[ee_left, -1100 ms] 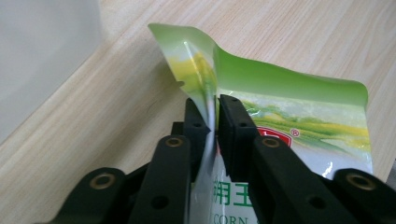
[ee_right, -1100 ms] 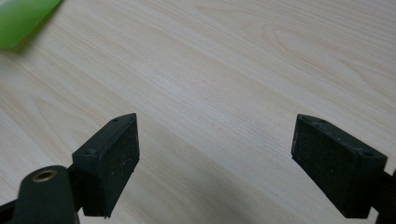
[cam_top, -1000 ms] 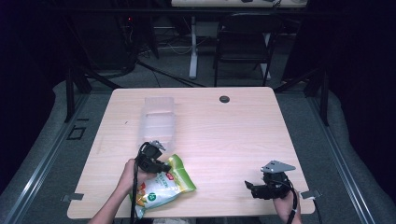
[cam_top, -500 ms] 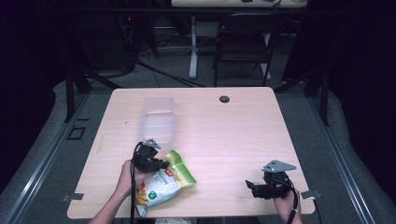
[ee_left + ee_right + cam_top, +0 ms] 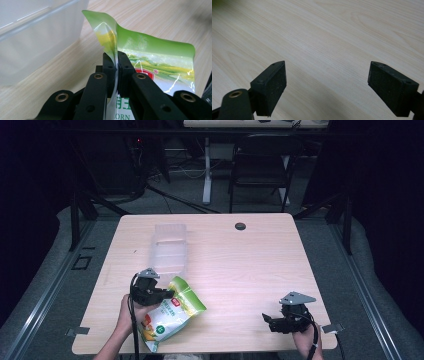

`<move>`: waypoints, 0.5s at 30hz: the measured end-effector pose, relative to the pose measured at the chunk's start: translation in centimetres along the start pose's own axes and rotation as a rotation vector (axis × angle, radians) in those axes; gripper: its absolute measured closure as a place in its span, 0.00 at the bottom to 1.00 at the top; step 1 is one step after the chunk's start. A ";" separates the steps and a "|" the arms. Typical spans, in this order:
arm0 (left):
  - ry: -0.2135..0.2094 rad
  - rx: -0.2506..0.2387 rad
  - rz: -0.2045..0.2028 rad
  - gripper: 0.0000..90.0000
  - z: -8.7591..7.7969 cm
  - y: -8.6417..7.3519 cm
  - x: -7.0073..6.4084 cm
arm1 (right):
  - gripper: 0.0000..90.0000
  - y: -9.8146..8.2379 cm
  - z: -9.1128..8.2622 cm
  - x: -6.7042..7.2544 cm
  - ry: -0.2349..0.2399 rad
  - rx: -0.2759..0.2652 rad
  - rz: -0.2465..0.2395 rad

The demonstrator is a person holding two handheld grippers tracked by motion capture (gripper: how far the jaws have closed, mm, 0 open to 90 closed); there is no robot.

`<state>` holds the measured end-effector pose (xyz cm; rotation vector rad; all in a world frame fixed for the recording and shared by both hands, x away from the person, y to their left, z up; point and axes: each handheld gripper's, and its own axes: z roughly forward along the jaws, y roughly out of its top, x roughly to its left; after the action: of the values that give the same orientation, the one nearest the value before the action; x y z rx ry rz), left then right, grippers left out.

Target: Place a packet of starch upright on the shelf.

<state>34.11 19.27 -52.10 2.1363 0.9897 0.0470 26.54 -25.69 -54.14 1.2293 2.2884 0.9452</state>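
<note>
Since the earlier frame, the left gripper had carried the green snack bag a little up the tabletop, toward twelve o'clock, so it sat nearer the clear plastic box. The right gripper had not moved at all. In the left gripper view, the two black jaws were squeezed tight on the top edge of the snack bag, and the thin foil stuck up between them and curled over. So the left gripper was clenched on the bag. In the high view, the bag hung down from that gripper toward six o'clock, near the front edge of the tabletop. I could not tell if its bottom end was resting on the wood or was lifted off. The clear plastic box stood just beside the bag at about eleven o'clock, and it looked empty. In the right gripper view, the right gripper had its jaws spread wide apart with only bare wood under them, so it was holding nothing. It waited at about four o'clock on the tabletop, well apart from the bag. It seemed the picking-up part was done, because the bag was firmly held. What looked left was to bring the bag over the box, lower it in and let go.
</note>
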 end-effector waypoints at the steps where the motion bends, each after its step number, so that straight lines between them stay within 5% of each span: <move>1: 0.000 -0.010 -0.002 0.96 -0.2 -0.1 0.0 | 0.16 0.0 0.0 -0.1 -0.006 0.003 -0.001; 15: 0.012 -0.106 -0.020 0.97 -1.9 -0.7 -0.2 | 0.16 0.0 0.1 -0.3 -0.019 0.013 0.016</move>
<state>32.89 20.59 -51.21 2.0317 0.9939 0.1006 26.77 -25.90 -54.19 1.2580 2.2769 0.9210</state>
